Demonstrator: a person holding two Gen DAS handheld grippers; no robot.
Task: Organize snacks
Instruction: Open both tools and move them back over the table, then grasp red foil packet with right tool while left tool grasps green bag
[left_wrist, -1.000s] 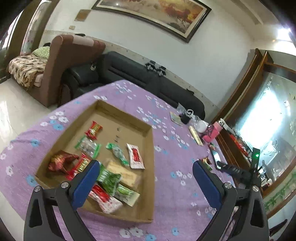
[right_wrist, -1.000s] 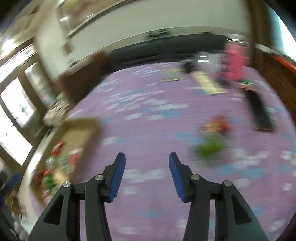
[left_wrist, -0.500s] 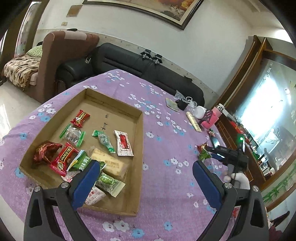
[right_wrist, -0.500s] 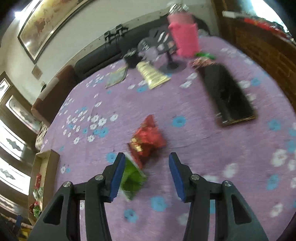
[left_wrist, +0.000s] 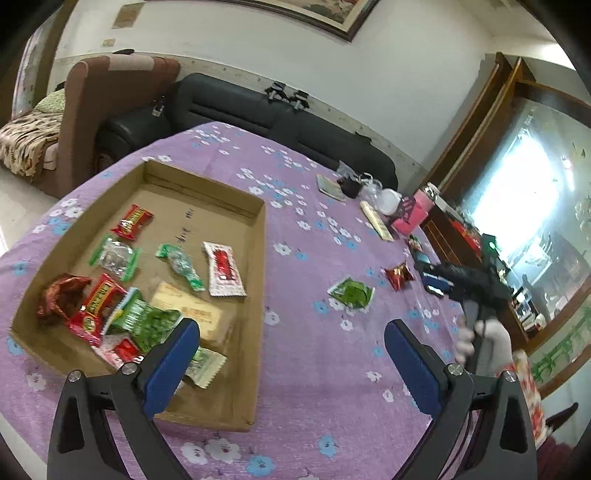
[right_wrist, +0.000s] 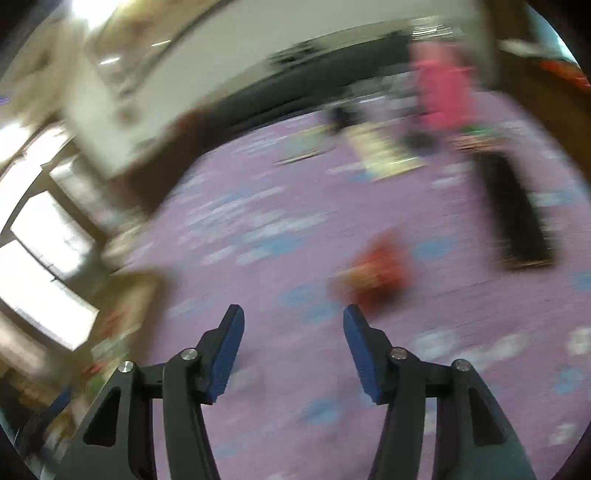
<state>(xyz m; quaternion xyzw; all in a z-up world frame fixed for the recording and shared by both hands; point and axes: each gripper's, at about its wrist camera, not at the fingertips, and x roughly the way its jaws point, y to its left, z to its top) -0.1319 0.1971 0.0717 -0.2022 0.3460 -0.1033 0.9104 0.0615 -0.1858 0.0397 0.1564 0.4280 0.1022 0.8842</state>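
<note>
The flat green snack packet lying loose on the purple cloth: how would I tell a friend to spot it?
Start at the shallow brown cardboard tray of snacks on the purple flowered tablecloth. Look to its right, onto open cloth, where two packets lie apart from the rest. The flat green snack packet is the one nearer the tray, square and leaf-green with a pale edge; its neighbour is a crinkled shiny red packet.

My shallow cardboard tray (left_wrist: 258, 236) lies flat on the counter at nine o'clock, holding a loose scatter of red, green and white snack packets (left_wrist: 221, 267), all lying flat. Two packets lie outside at three o'clock of the tray: a flat green one (left_wrist: 351, 292) and, just beyond it, a crumpled red one (left_wrist: 398, 275), apart.
</note>
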